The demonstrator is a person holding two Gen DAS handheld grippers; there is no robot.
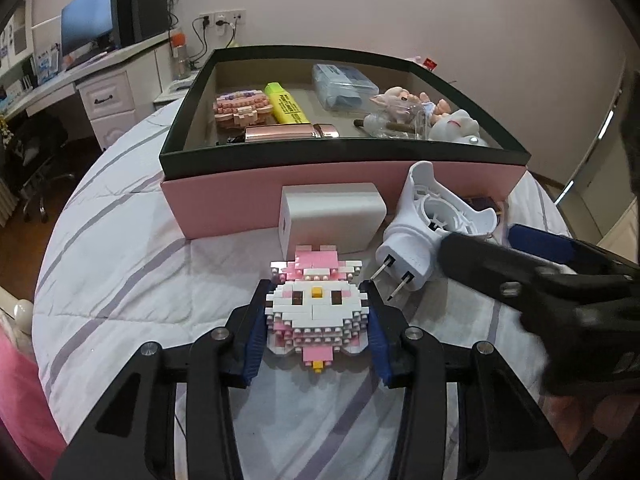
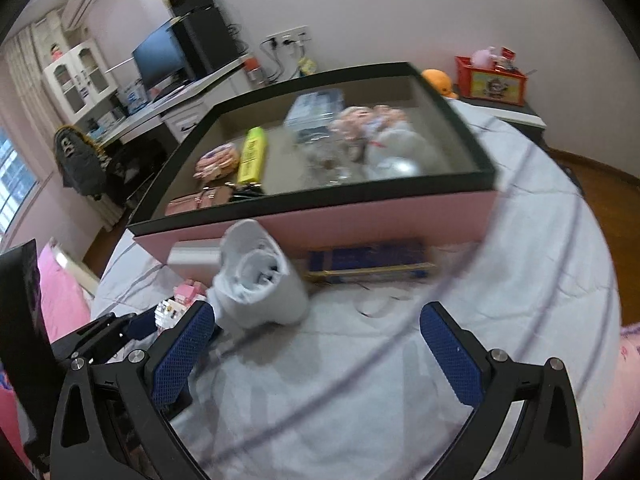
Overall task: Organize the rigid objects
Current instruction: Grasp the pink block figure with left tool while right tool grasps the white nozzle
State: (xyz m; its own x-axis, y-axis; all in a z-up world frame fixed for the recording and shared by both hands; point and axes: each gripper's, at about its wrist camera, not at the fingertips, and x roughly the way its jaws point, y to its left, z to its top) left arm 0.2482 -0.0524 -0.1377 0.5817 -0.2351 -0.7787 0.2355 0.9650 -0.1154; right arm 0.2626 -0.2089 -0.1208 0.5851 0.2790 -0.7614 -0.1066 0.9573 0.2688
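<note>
Between the left gripper's [image 1: 316, 316] jaws, which press its sides, sits a brick figure [image 1: 315, 304] on the bed [image 1: 120, 272]. Beyond it the box [image 1: 340, 196] already holds several items; a charger [image 1: 332, 218], plug [image 1: 432, 224] and blue case [image 2: 368, 264] remain outside. Right gripper [image 2: 316, 356] jaws gape empty; its view is blurred.
</note>
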